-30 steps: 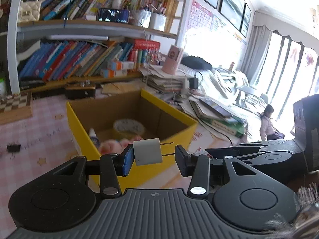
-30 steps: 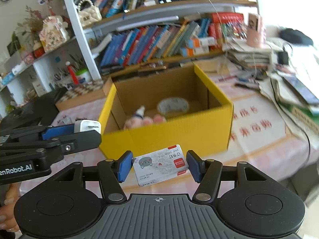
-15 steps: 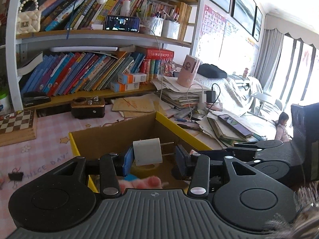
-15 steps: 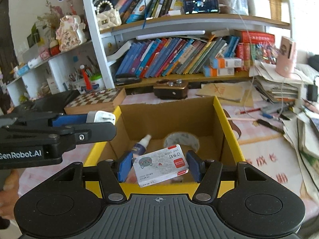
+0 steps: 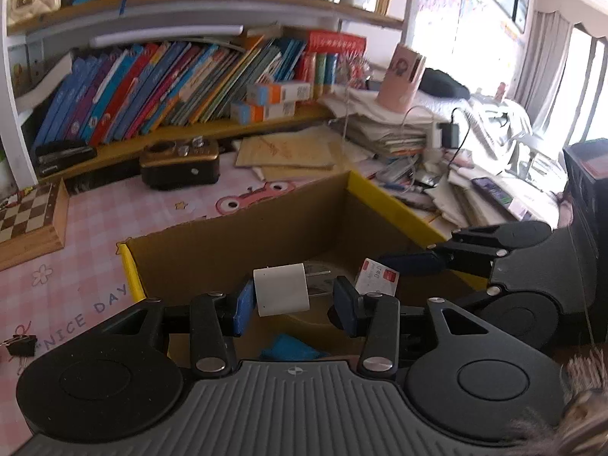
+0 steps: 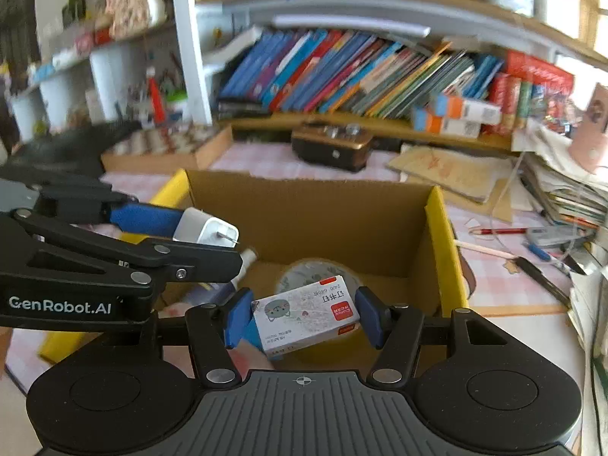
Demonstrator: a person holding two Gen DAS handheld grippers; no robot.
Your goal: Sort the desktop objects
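A yellow cardboard box [image 5: 387, 205] [image 6: 440, 235] stands open on the pink checked desk. Over its inside hangs my left gripper [image 5: 294, 298] [image 6: 216, 243], shut on a white charger plug [image 5: 281, 294] [image 6: 201, 230] whose prongs point at the right pad. Beside it, also above the box, my right gripper [image 6: 304, 315] [image 5: 383, 285] is shut on a small white staples box [image 6: 306, 315] [image 5: 376, 281] with a cat picture and a red label. A tape roll [image 6: 311, 273], a small bottle [image 6: 247, 258] and something blue [image 5: 288, 345] lie on the box floor.
Behind the box sit a brown radio [image 5: 178, 163] and a chessboard [image 5: 26, 220], under a shelf full of books [image 5: 182, 87]. Stacked papers [image 5: 387, 129] and pens [image 6: 497, 231] crowd the right side. A black binder clip [image 5: 17, 344] lies at the left.
Both grippers have moved forward from in front of the box's near wall to above its open inside, each still holding its object. The right gripper has rolled, so its view is tilted.
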